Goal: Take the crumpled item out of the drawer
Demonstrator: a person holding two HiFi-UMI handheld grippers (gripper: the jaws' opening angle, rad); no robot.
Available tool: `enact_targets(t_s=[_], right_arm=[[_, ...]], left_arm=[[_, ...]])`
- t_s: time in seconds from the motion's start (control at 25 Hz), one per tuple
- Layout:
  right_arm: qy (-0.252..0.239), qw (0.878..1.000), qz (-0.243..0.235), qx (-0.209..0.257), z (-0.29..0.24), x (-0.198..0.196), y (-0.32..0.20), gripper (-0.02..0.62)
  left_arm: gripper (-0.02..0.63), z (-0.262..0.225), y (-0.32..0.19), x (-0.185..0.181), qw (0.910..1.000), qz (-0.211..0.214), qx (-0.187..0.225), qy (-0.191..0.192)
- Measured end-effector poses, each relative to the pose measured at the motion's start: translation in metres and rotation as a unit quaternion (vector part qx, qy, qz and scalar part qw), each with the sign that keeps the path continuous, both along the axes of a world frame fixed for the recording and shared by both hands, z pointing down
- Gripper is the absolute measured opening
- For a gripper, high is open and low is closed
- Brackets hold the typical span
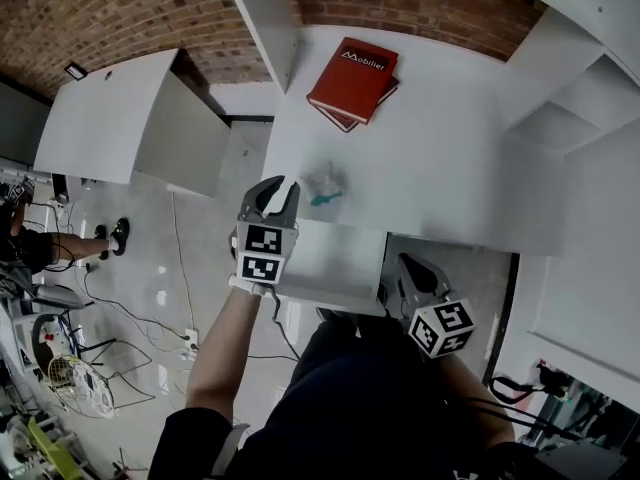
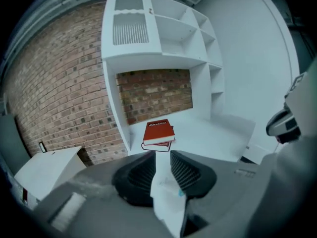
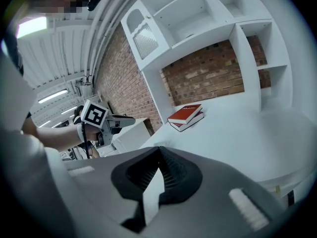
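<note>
The crumpled item [image 1: 325, 188], clear-white with a teal patch, lies on the white desk [image 1: 430, 158] near its front edge. My left gripper [image 1: 283, 190] hovers just left of it, open, with nothing between its fingers. In the left gripper view the item [image 2: 169, 202] shows through the gap under the jaws of that gripper [image 2: 162, 157]. The white drawer [image 1: 330, 268] juts out below the desk edge. My right gripper [image 1: 408, 264] hangs to the right of the drawer, below desk level, and is shut and empty; its tips meet [image 3: 158, 150].
A red book [image 1: 355, 78] rests on another at the back of the desk by the brick wall [image 1: 130, 8]. White shelving [image 1: 580, 98] rises at the right. A white cabinet [image 1: 120, 118] stands left of the desk. Cables [image 1: 150, 318] run over the floor.
</note>
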State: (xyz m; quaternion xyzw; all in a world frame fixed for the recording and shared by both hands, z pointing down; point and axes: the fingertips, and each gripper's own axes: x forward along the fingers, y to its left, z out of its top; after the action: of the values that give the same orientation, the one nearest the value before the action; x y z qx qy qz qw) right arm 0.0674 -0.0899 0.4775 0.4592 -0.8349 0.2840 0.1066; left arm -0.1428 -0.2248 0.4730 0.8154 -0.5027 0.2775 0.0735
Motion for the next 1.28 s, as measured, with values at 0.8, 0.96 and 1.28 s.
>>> enact_targets(t_s=[0.8, 0.96, 1.28], right_arm=[[0.005, 0.992, -0.061, 0.113, -0.076, -0.032, -0.044, 0.003], [0.002, 0.988, -0.071, 0.136, -0.093, -0.036, -0.049, 0.003], [0.004, 0.978, -0.103, 0.183, -0.126, -0.056, -0.059, 0.003]], left_arm=[[0.101, -0.104, 0.1, -0.022, 0.9889, -0.079, 0.086, 0.092], [0.091, -0.11, 0.116, -0.033, 0.9857, -0.102, 0.09, 0.1], [0.036, -0.131, 0.145, -0.034, 0.9762, -0.119, 0.102, 0.151]])
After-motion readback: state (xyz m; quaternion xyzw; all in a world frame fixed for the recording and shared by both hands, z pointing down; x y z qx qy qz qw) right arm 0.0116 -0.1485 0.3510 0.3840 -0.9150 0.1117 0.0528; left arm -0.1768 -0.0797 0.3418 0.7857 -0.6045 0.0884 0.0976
